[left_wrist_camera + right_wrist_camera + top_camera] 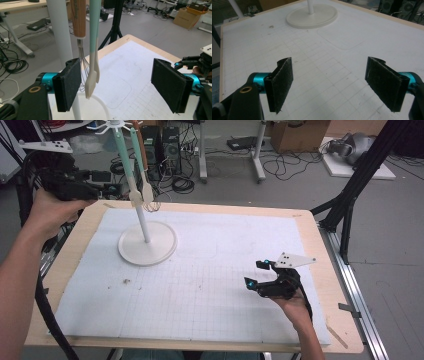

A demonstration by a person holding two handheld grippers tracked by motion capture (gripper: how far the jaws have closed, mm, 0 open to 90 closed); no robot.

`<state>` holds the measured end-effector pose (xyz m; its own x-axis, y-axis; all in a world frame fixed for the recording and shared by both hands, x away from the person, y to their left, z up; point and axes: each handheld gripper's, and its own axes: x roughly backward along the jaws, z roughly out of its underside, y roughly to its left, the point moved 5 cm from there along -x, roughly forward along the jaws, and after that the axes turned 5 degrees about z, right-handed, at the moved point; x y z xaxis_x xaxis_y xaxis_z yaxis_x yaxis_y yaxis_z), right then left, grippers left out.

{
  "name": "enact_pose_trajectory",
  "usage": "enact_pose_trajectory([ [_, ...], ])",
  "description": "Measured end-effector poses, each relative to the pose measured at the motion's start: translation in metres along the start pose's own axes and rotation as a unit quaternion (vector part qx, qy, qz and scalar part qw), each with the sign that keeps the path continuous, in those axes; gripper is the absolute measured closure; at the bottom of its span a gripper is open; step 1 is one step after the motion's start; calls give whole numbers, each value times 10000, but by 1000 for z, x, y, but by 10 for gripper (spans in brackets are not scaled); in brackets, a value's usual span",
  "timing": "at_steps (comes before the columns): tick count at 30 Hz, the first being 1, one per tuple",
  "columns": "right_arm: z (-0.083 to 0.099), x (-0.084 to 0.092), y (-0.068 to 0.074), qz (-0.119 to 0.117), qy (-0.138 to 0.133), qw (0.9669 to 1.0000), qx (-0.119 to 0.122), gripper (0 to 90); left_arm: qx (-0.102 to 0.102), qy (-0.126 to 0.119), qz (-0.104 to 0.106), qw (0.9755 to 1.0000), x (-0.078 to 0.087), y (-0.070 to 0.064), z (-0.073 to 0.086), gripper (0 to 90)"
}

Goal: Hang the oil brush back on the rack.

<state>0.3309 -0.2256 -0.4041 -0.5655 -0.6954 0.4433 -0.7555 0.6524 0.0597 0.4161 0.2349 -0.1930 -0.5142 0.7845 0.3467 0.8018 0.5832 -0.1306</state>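
**L gripper open at the hanging utensils, R idle**

L side: left gripper [112, 190] held up at the far-left corner of the worktop [70, 265], level w/ the lower ends of the utensils on the rack [147, 242]. Fingers [68, 83] spread wide, nothing pinched. In the left gripper view the whisk [83, 67] wires sit just beside the left-hand finger; can't tell if touching.

Utensils: whisk w/ wooden handle, plus two mint-handled pieces w/ cream ends. One is a fork-like server [91, 83], the other [97, 70] hangs right behind it. All hang upright from the rack top, close to the white pole, ends above the round base, not touching it.

Centre: white gridded mat [210, 285] covers most of the worktop; a small brown speck [126, 281] lies on it near the base.

R side: right gripper [260, 275] low over the mat near the front-right, well apart from the rack. Fingers [280, 83] spread wide, nothing between them.
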Motion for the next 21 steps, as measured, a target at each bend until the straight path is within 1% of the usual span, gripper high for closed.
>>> enact_pose_trajectory([
  [5,1,0,1,17,28,10000,-3,212,18,20,-6,10000,1,-3,13,239],
  [8,1,1,1,59,3,10000,33,212,8,28,-1,10000,1,-6,18,239],
  [11,2,2,1,70,24,10000,15,212,-16,46,4,10000,0,-10,24,239],
  [13,2,2,-1,96,17,9999,48,212,-28,49,-3,10000,-1,-12,27,239],
  [14,2,2,0,87,26,10000,10,212,-41,59,8,10000,-1,-13,28,238],
  [19,2,2,-1,94,35,9999,13,212,-54,50,10,10000,-1,-16,36,239],
  [21,2,2,-1,121,18,9999,50,212,-71,47,10,10000,-1,-18,38,239],
])
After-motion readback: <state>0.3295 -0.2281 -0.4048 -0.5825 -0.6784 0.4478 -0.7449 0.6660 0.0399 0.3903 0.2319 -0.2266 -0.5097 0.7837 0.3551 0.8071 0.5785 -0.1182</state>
